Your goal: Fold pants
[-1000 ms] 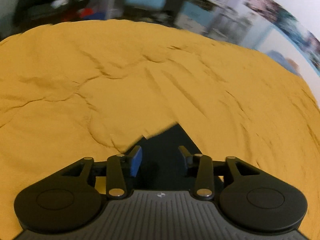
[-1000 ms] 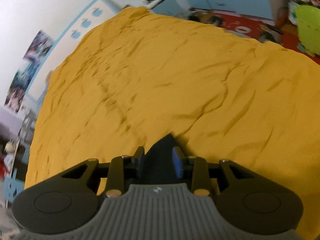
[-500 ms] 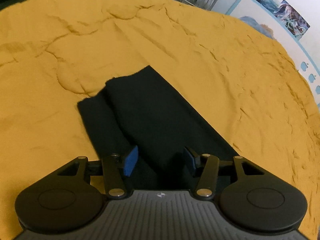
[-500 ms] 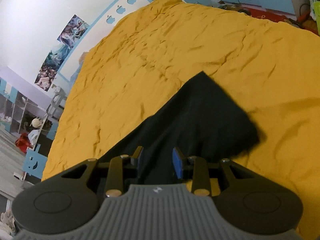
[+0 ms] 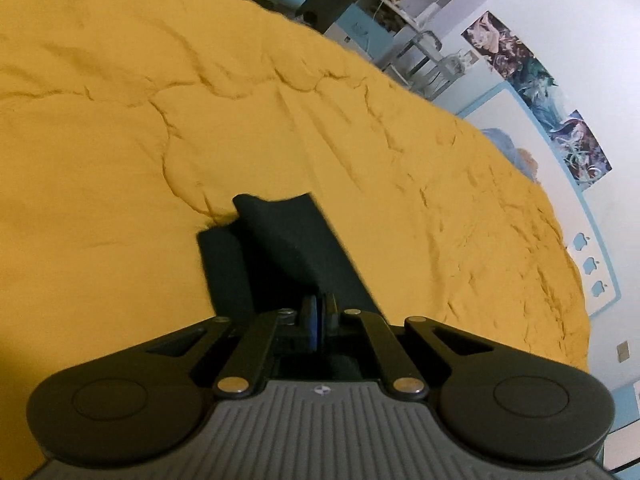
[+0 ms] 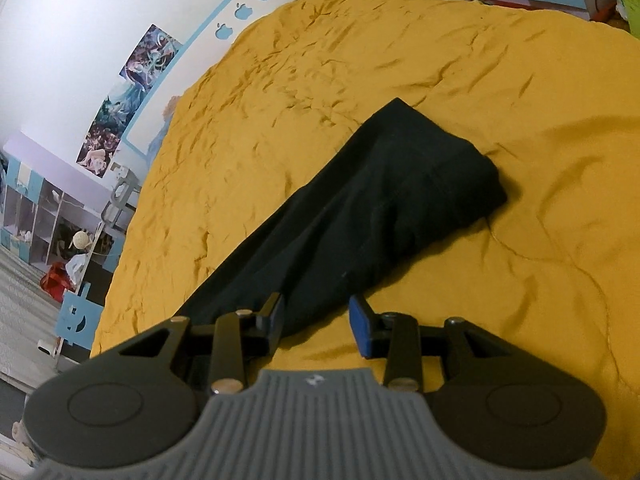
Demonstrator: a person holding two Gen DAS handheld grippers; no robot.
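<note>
Black pants (image 6: 384, 196) lie folded lengthwise on a yellow bedspread (image 6: 360, 60), with the wider waist end far from my right gripper. My right gripper (image 6: 318, 318) is open just over the near narrow part; its left finger is over the cloth and its right finger over the bedspread. In the left wrist view the pants (image 5: 288, 248) rise in a lifted fold. My left gripper (image 5: 320, 314) is shut, with the pants' cloth right at its tips.
The yellow bedspread (image 5: 160, 120) is wrinkled and fills most of both views. A white wall with posters (image 5: 536, 92) and blue apple stickers runs along one side. Shelves and clutter (image 6: 52, 216) stand past the bed's edge.
My left gripper has shut over the pants' cloth. My right gripper has opened wider and let go of the pants, which now lie on the bed. Both views have shifted.
</note>
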